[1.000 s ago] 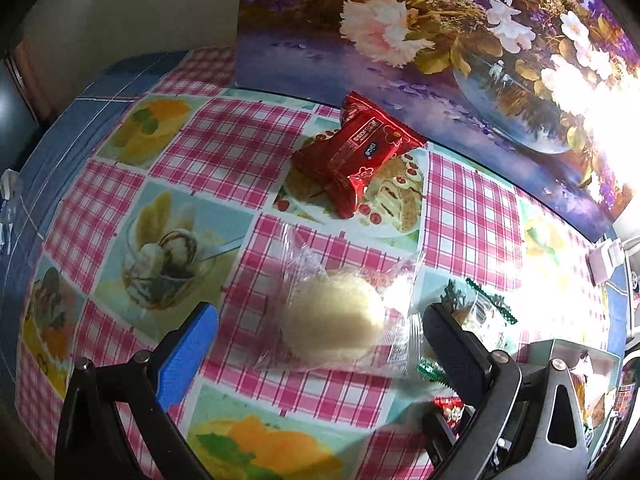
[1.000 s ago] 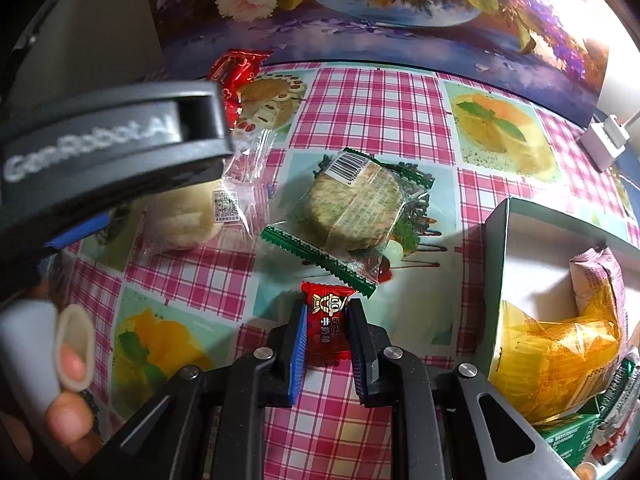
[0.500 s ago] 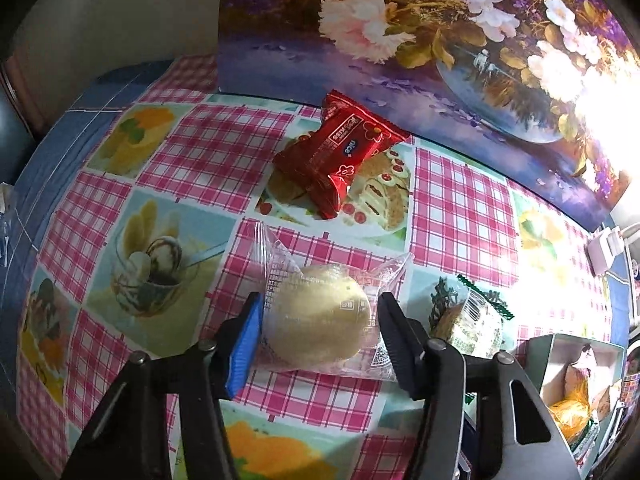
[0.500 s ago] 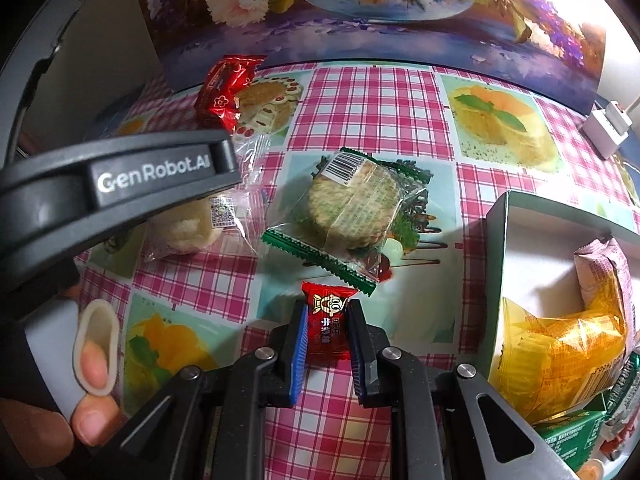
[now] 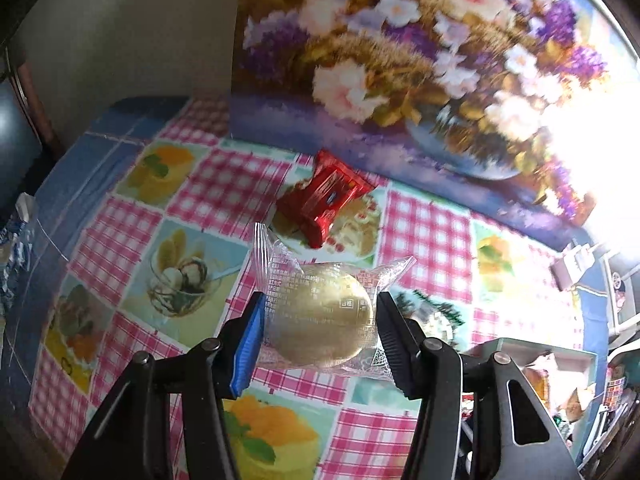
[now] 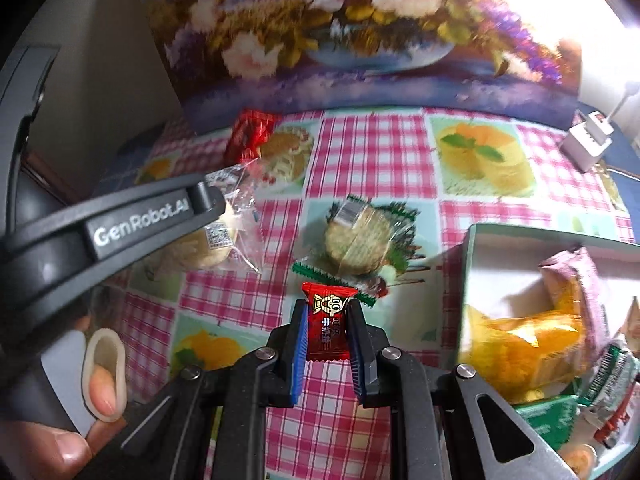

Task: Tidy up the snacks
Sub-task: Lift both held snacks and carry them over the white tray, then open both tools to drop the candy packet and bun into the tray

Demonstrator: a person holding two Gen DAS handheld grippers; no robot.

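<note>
Your left gripper [image 5: 320,336] is clamped on the clear-wrapped round pale bun [image 5: 322,320], and your right gripper [image 6: 327,344] on the small red candy packet [image 6: 326,328]. Beside the part-filled pale green box [image 6: 520,236], the green-edged round cracker pack [image 6: 358,246] and the red foil snack packet [image 5: 324,204] still lie loose on the tablecloth.

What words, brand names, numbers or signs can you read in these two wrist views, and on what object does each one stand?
"GenRobot.AI": white lettering on the black body of the left gripper.
Clear-wrapped round pastry: white print and a code label, too small to read.
Small red candy packet: a cartoon face and gold characters, too blurred to read.
Green-edged cracker packet: a barcode label, digits unreadable.
Red snack packet: lettering too blurred to read.
</note>
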